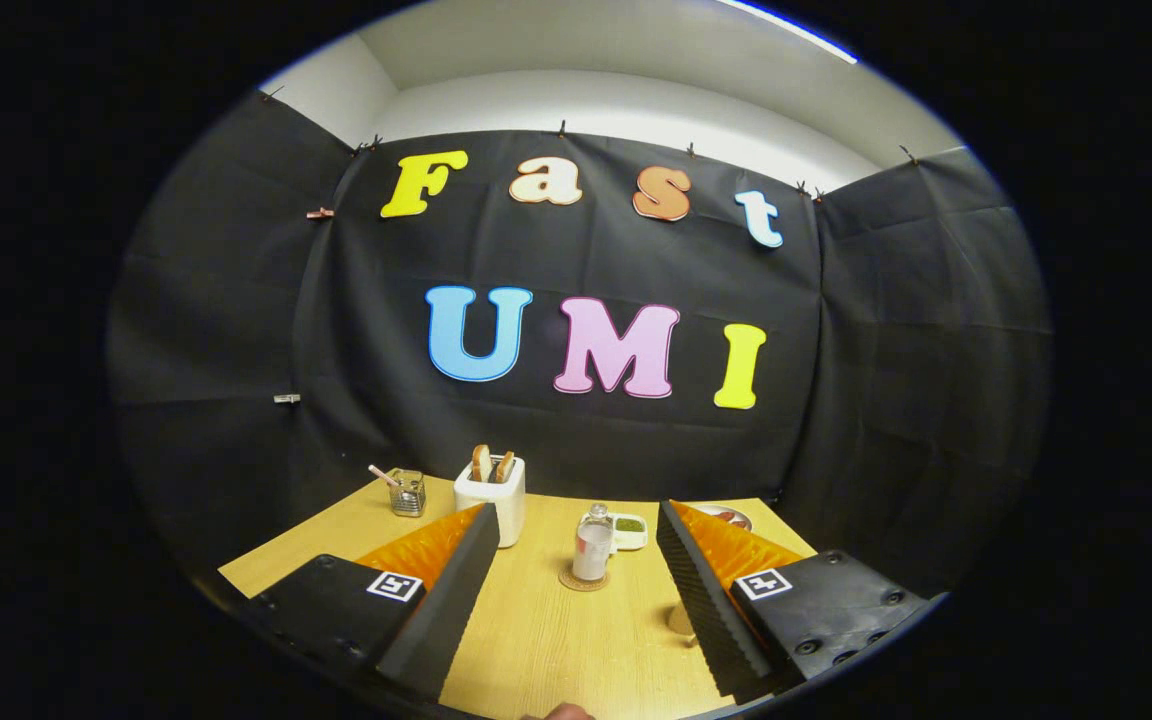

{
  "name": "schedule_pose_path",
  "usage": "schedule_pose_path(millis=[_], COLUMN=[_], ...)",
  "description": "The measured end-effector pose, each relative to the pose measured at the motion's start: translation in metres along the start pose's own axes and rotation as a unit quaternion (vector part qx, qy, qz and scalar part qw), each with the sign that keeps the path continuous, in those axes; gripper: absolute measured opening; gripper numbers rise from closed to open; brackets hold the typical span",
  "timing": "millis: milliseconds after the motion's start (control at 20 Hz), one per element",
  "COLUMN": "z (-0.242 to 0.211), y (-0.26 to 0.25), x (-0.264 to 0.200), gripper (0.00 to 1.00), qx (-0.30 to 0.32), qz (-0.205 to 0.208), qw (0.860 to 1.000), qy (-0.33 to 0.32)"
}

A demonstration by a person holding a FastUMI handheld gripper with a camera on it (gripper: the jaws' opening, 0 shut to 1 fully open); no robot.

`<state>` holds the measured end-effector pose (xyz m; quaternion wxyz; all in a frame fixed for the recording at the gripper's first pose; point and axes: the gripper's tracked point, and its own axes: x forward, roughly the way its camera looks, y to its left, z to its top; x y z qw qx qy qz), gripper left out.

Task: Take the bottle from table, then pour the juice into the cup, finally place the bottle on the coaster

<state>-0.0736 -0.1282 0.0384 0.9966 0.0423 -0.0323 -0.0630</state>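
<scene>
A small clear bottle (593, 545) with a pale drink in its lower part stands upright on a round cork coaster (581, 581) on the wooden table (556, 650). It is ahead of my gripper (576, 506), in the gap between the two fingers and closer to the right one. The fingers are spread wide and hold nothing, clear of the bottle. A pale round object (680, 621), possibly the cup, peeks out beside the inner face of the right finger and is mostly hidden by it.
A white toaster (493, 497) with two bread slices stands just beyond the left fingertip. A small glass jar (407, 492) sits further left. A little dish with something green (628, 529) is behind the bottle, and a plate (728, 517) lies past the right finger.
</scene>
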Motion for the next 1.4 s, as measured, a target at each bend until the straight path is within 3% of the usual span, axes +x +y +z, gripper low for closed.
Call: schedule_pose_path(millis=[500,1100,1400], z=[0.016,0.017,0.015], y=[0.031,0.010,0.016], x=[0.002,0.006,0.008], gripper=[0.97,0.97,0.97], qx=[-0.019,0.001,-0.011], qz=[0.020,-0.006,0.011], qw=[0.999,1.000,1.000], qy=[-0.015,-0.003,0.002])
